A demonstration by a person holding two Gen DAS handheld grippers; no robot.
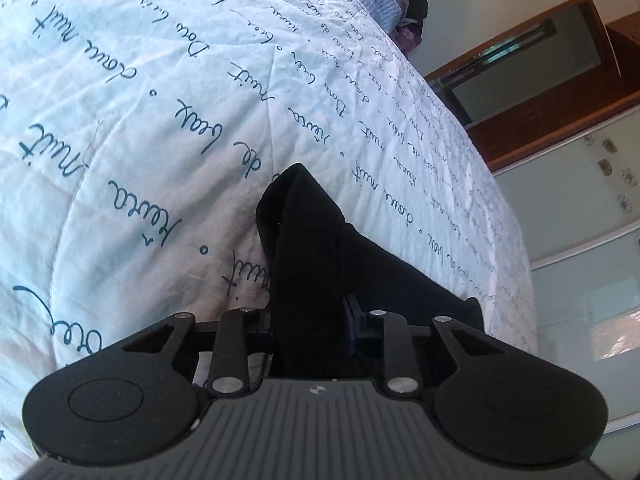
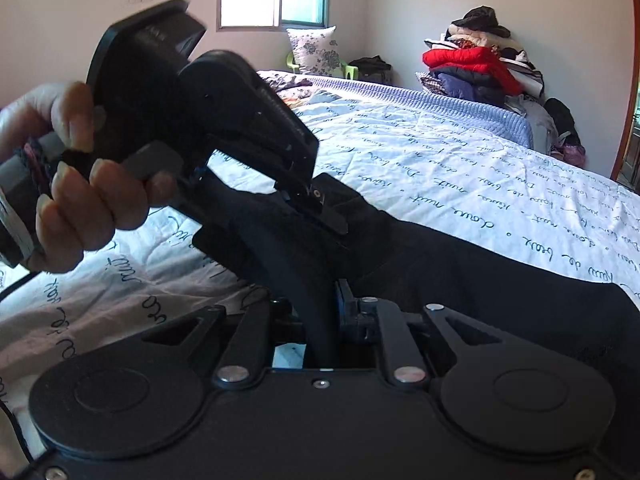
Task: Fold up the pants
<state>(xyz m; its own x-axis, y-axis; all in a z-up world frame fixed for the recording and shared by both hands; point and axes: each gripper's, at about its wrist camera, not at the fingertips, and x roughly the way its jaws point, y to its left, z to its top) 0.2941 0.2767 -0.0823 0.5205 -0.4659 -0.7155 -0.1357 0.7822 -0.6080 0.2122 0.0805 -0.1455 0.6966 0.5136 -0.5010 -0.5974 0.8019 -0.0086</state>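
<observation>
Stage: early, fold not finished | you are gripping the pants (image 2: 460, 264) with both left gripper (image 1: 308, 312) and right gripper (image 2: 324, 312), jaws clamping fabric | you are lifting one end off the bed (image 1: 140, 140).

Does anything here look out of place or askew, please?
Nothing damaged or spilled. The black fabric pants are bunched in both grippers, left and right, and a heap of clothes sits beyond the bed.

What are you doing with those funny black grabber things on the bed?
A person is folding black pants on a bed with a white quilt covered in writing. Each hand holds a grabber. The left gripper and the right gripper are both pinched shut on the pants' cloth, close together, lifting that end off the quilt. The rest of the pants lies stretched out on the bed.
</observation>
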